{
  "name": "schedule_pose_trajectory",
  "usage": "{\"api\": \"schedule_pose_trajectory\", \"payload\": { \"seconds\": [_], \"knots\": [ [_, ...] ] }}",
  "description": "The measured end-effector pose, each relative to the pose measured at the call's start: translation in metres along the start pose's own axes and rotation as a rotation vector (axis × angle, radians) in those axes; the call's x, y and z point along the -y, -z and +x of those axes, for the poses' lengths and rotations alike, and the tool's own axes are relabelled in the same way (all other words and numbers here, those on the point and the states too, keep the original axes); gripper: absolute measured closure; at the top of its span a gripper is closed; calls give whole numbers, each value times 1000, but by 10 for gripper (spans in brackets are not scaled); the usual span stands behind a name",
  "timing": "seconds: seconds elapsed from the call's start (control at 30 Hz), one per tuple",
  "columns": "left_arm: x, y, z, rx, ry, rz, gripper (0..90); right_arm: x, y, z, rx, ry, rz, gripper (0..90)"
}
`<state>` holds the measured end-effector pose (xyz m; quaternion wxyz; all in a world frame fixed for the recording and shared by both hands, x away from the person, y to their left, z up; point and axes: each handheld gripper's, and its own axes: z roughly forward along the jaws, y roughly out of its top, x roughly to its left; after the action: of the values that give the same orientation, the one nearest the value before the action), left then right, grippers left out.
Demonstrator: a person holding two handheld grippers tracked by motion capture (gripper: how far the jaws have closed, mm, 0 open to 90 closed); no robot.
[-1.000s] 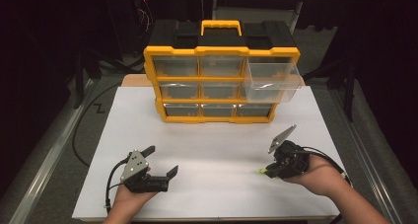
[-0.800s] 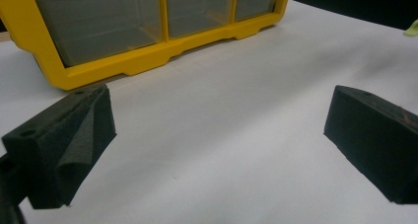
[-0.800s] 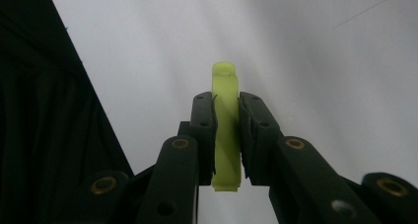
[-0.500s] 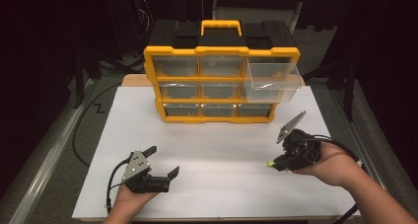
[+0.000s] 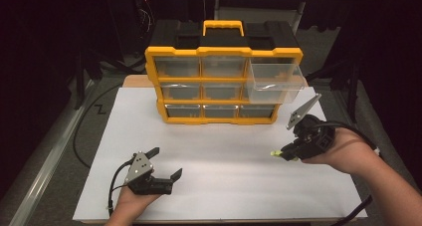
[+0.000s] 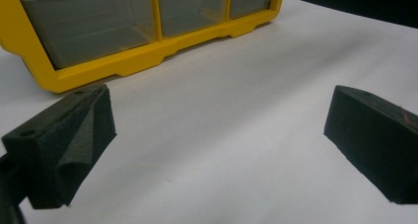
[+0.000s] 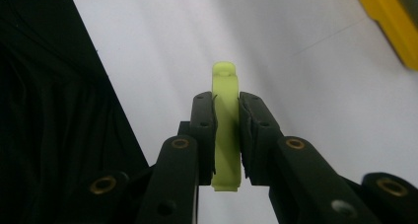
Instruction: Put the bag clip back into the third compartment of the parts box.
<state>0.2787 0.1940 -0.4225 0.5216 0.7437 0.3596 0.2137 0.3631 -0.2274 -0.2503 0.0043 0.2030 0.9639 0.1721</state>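
Clearly the right gripper is clamped on a small lime-green plastic piece; it looks light, stiff and slick, best pinched across its flat faces. Left gripper rests with jaws wide apart

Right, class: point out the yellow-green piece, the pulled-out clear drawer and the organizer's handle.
yellow-green piece [image 7: 226, 130], right gripper view, its middle between the pads.
pulled-out clear drawer [image 5: 276, 83], high view, its front wall.
organizer's handle [image 5: 223, 26], high view, its top bar.
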Motion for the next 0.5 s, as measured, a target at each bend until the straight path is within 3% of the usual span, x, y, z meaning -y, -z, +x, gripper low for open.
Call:
{"api": "schedule_pose_trajectory", "payload": {
  "seconds": [0.5],
  "knots": [
    [0, 1, -1, 6, -11, 6, 3, -23, 40, 1, 28, 44, 6, 787]
  ]
}}
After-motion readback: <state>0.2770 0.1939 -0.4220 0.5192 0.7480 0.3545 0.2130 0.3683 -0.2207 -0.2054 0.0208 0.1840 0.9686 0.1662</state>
